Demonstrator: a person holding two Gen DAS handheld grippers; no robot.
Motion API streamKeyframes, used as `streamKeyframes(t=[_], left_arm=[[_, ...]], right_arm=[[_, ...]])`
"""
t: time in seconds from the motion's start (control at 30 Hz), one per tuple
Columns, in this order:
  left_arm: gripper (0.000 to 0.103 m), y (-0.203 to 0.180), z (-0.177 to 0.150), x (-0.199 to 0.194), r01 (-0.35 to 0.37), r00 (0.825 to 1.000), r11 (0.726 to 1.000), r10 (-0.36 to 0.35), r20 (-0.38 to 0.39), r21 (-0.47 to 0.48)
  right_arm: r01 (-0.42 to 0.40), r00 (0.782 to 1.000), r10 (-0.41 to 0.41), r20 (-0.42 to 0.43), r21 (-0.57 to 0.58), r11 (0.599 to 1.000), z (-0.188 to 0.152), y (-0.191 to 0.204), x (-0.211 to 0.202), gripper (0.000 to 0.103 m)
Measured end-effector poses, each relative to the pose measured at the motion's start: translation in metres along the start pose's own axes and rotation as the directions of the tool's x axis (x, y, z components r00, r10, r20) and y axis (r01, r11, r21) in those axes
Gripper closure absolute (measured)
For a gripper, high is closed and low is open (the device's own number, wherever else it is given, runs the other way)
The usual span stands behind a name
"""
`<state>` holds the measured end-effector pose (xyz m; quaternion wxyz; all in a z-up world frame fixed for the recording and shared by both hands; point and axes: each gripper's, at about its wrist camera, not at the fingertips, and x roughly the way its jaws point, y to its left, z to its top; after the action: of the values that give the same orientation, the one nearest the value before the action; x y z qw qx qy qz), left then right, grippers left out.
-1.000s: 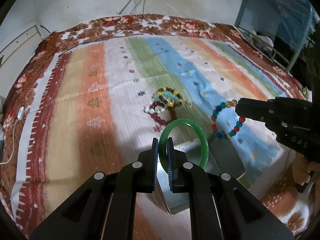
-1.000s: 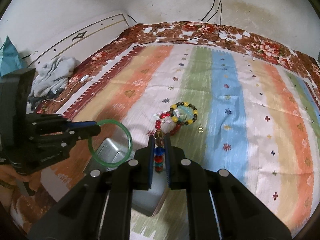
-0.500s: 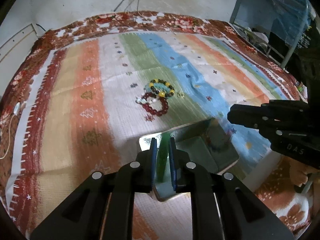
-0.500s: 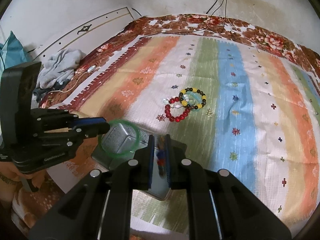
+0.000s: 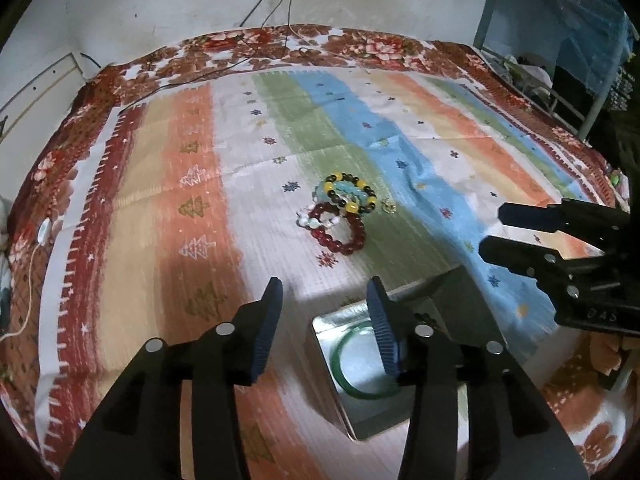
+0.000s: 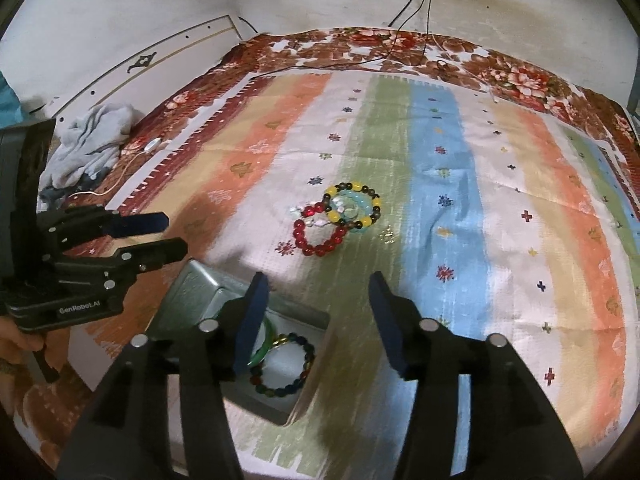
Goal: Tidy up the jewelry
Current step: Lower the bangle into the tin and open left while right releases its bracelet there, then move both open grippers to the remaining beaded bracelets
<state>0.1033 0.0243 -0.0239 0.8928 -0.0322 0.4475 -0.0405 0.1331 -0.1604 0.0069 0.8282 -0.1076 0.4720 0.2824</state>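
Both of my grippers hang with their jaws spread wide and nothing between them. My left gripper [image 5: 324,306] hovers over the near-left corner of the metal tin [image 5: 320,326], its right finger crossing in front of the tin's rim; from the right wrist camera I see that same tool [image 6: 166,234] off to the side, fingers parted, just beside the tin's raised lid [image 6: 192,292]. My right gripper [image 6: 314,300] sits above the tin's far edge, and in the left view it [image 5: 490,230] reaches in from the right, above the lid. Inside the tin lies the green bangle [image 5: 352,368], flat on the bottom, and touching it in the right view is the multicoloured bead bracelet [image 6: 286,364], partly overlapping the bangle's rim as far as I can judge, since my own finger hides that spot. Further out on the striped cloth [image 6: 500,216] a small heap of jewellery waits: a red bead bracelet [image 6: 318,236] touching a black-and-yellow bead bracelet [image 6: 352,208], with a pale blue one nested inside the latter and some white beads [image 5: 310,222] tangled at the join. A tiny gold trinket [image 6: 387,235] lies just beside them, apart. A grey garment [image 6: 86,142] is bunched at the bed's far-left edge.
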Motion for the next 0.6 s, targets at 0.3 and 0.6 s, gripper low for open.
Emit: streamKeyframes(t=[0.3, 0.6], left_arm=[[0.037, 0.008, 0.017, 0.019, -0.022, 0.999, 1.000, 0.022, -0.035, 0.021], [0.029, 0.014, 0.040, 0.048, -0.053, 0.996, 0.997, 0.057, -0.072, 0.056]], right_arm=[[0.021, 1.000, -0.020, -0.016, 0.018, 1.000, 0.014, -0.013, 0.019, 0.034], [0.044, 0.998, -0.043, -0.050, 0.020, 0.999, 0.025, -0.025, 0.040, 0.024]])
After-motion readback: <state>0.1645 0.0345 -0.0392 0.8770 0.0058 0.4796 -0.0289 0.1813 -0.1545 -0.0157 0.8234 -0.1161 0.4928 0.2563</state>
